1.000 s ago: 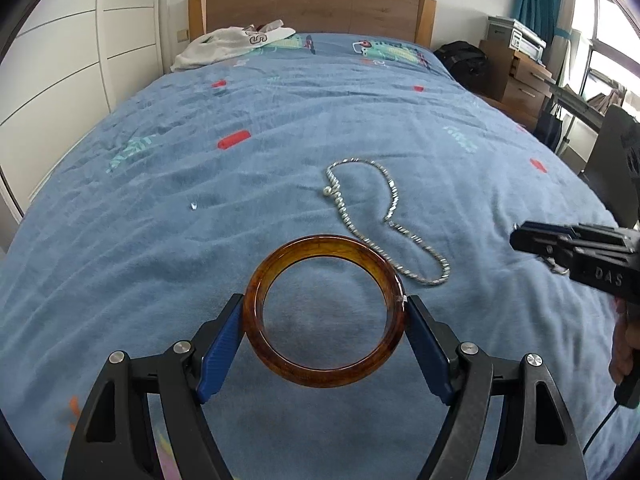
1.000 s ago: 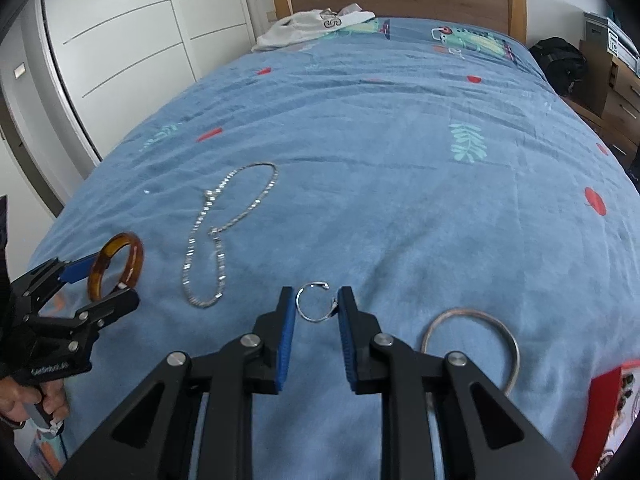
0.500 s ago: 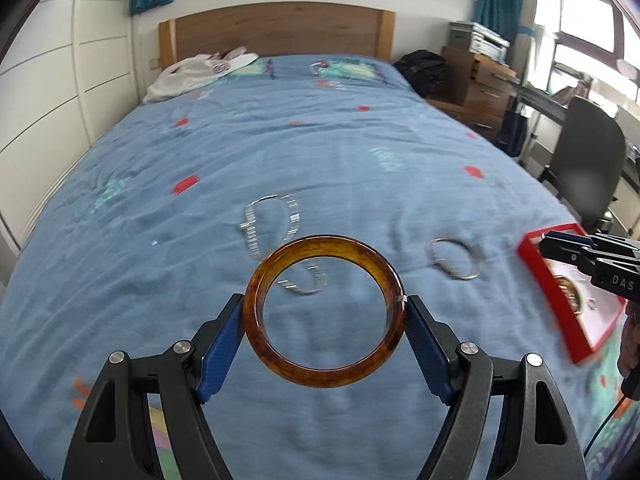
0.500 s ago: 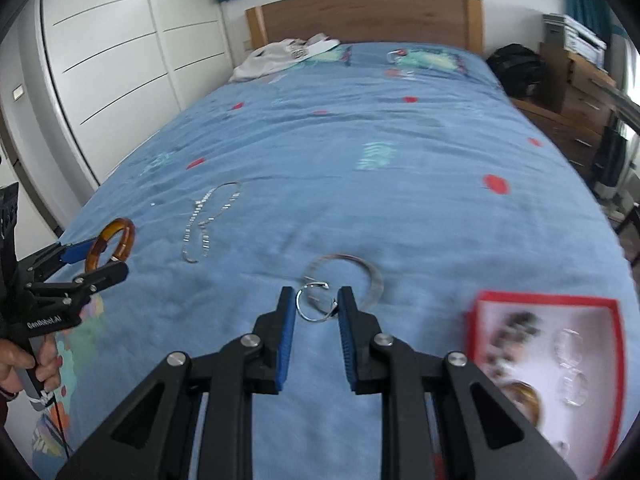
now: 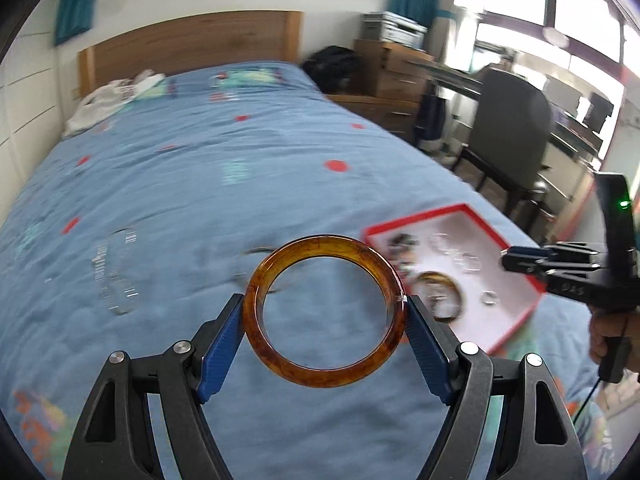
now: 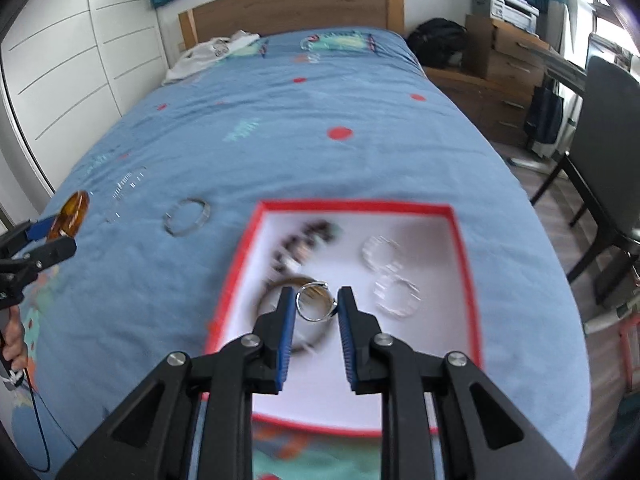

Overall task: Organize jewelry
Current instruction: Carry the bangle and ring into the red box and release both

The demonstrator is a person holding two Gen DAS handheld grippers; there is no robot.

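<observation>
My left gripper (image 5: 325, 312) is shut on an amber bangle (image 5: 280, 356) and holds it above the blue bedspread, left of the red-rimmed jewelry tray (image 5: 420, 219). My right gripper (image 6: 316, 306) is shut on a small silver ring (image 6: 310, 317) and hovers over the tray (image 6: 352, 206). The tray holds a dark beaded piece (image 6: 306, 242), two clear bangles (image 6: 384, 254), and a brown bangle (image 6: 280, 282). A silver bangle (image 6: 187, 222) and a silver chain necklace (image 5: 114, 276) lie on the bed left of the tray.
White clothing (image 6: 212, 54) lies by the wooden headboard (image 6: 292, 6). A wooden dresser (image 6: 508, 60), a black bag (image 6: 438, 42) and a dark chair (image 6: 608, 128) stand right of the bed. White wardrobe doors (image 6: 68, 64) are on the left.
Both grippers swung right with their loads. The right gripper with the ring now hangs over the tray. The left gripper with the amber bangle has come close to the tray's left edge.
</observation>
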